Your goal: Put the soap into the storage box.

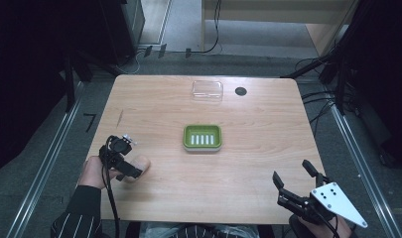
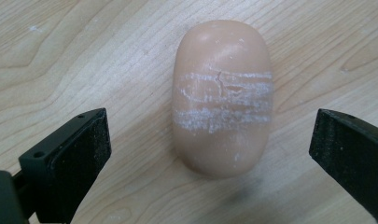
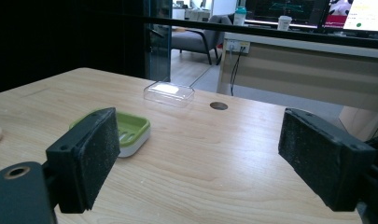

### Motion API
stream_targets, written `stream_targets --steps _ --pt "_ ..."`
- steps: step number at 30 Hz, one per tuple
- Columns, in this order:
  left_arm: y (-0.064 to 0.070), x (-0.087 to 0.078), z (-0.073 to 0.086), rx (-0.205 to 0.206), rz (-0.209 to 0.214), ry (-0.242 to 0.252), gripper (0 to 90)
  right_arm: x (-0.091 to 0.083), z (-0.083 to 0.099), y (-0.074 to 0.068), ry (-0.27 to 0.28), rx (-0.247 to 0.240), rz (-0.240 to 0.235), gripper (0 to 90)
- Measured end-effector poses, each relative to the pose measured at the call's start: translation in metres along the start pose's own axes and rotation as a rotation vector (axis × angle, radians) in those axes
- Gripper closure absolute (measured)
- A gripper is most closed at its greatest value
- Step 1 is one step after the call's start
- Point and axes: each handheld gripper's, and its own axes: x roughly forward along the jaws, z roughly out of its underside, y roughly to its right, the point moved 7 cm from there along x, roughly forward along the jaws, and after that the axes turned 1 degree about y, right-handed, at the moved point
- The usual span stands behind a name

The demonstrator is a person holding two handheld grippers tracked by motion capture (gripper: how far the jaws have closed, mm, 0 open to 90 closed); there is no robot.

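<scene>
Left jaws: spread wide, one black pad on each side of the soap, neither touching it.
Left gripper (image 2: 210, 140): pointed down at the table, held by the person's left hand (image 1: 95, 171) near the front left corner of the table; in the high view the left gripper (image 1: 123, 159) sits over the near end of the soap.
Soap (image 2: 222, 95): a peach-coloured oval bar lying flat on the wood between the open jaws, with whitish scuffed bands across its middle and a small crack; in the high view the soap (image 1: 141, 166) pokes out just past the gripper.
Right jaws: spread wide, nothing between them.
Right gripper (image 3: 200, 163): held low above the front right part of the table, looking across it toward the far edge; in the high view the right gripper (image 1: 294, 179) is at the front right corner, with a grey three-cornered plate on top.
Soap dish (image 1: 202, 137): green with a white slotted insert, near the middle of the table, well apart from the soap and from both grippers; in the right gripper view the soap dish (image 3: 130, 128) is partly behind one jaw.
Clear lid (image 1: 207, 90): a transparent plastic cover lying near the far edge, beyond the dish.
Round hole (image 1: 240, 91): a dark cable opening just beside the clear lid.
Table (image 1: 268, 148): light wood, with a dark floor and cables around it.
Sleeve (image 1: 79, 213): dark with thin pale stripes, at the bottom left.
</scene>
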Motion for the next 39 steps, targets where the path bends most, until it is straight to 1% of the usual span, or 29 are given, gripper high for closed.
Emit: stream_targets --steps 1,2,7,9,10,11,12,13,14,17,18,21,22,23,24,25,26,28,29,31,33,34,35,36,39 --pt "0.0 0.001 0.0 0.01 0.001 -0.008 0.0 0.0 0.0 -0.001 0.0 -0.004 -0.003 13.2" --pt "0.0 0.003 -0.001 0.007 0.004 -0.003 0.0 0.001 0.0 -0.001 0.001 -0.006 -0.003 13.2" --pt "0.001 0.009 -0.006 0.005 0.007 -0.02 0.0 0.0 0.0 -0.001 0.001 -0.008 -0.001 13.2" --pt "0.002 0.01 -0.008 0.012 0.008 -0.025 0.0 -0.001 0.0 0.001 0.004 -0.005 0.001 13.2" --pt "0.003 0.011 -0.01 0.008 0.008 -0.024 0.0 -0.001 0.0 0.001 0.002 -0.001 0.001 13.2" --pt "0.003 0.013 -0.012 0.019 0.004 -0.028 0.0 -0.001 0.0 0.002 0.003 -0.003 0.005 13.2" --pt "0.004 0.016 -0.013 0.012 0.009 -0.029 0.0 -0.001 0.0 0.002 0.003 -0.001 0.006 13.2" --pt "0.004 0.016 -0.013 0.012 0.009 -0.029 0.0 -0.001 0.0 0.002 0.004 -0.002 0.005 13.2" --pt "0.003 0.017 -0.013 0.023 0.004 -0.042 0.0 -0.001 0.0 0.001 0.0 0.0 0.003 13.2" --pt "0.002 0.022 -0.014 0.018 0.008 -0.047 0.0 -0.001 0.0 0.001 0.002 -0.004 0.003 13.2" --pt "0.002 0.023 -0.014 0.026 0.005 -0.052 0.0 -0.002 0.0 0.001 0.003 -0.005 0.002 13.2" --pt "0.004 0.024 -0.016 0.026 0.008 -0.046 0.4 -0.002 0.0 0.001 0.004 -0.002 0.005 13.2" --pt "0.005 0.024 -0.017 0.028 -0.001 -0.045 3.1 -0.002 0.0 0.001 0.004 -0.002 0.005 13.2" --pt "0.005 0.024 -0.017 0.028 -0.001 -0.045 5.6 -0.002 0.0 0.001 0.004 -0.002 0.005 13.2" --pt "0.005 0.024 -0.017 0.027 -0.001 -0.047 5.6 -0.002 0.0 0.001 0.004 0.0 0.004 13.2" --pt "0.005 0.024 -0.017 0.025 -0.001 -0.04 9.1 -0.002 0.0 0.002 0.003 0.002 0.005 13.2" --pt "0.006 0.025 -0.016 0.024 0.0 -0.043 14.4 -0.002 0.0 0.001 0.003 0.003 0.003 13.2" --pt "0.005 0.026 -0.014 0.027 -0.002 -0.054 14.3 -0.002 0.0 0.001 0.005 -0.002 0.001 13.2" --pt "0.004 0.026 -0.013 0.032 -0.007 -0.059 16.8 -0.002 0.0 0.001 0.006 -0.003 0.002 13.2" --pt "0.004 0.028 -0.012 0.025 -0.011 -0.061 18.4 -0.002 0.0 0.001 0.007 -0.005 0.001 13.2" --pt "0.003 0.028 -0.011 0.026 -0.008 -0.072 19.8 -0.003 0.0 0.001 0.009 -0.002 0.004 13.2" --pt "0.004 0.028 -0.012 0.027 -0.001 -0.074 23.0 -0.003 0.0 0.001 0.007 -0.001 0.003 13.2" --pt "0.004 0.029 -0.012 0.03 0.001 -0.07 23.0 -0.003 0.0 0.001 0.007 -0.001 0.003 13.2" --pt "0.006 0.029 -0.013 0.03 0.004 -0.072 27.7 -0.002 0.0 0.002 0.005 0.002 0.004 13.2" --pt "0.005 0.031 -0.011 0.033 -0.007 -0.082 29.9 -0.002 0.0 0.001 0.005 0.002 0.003 13.2"
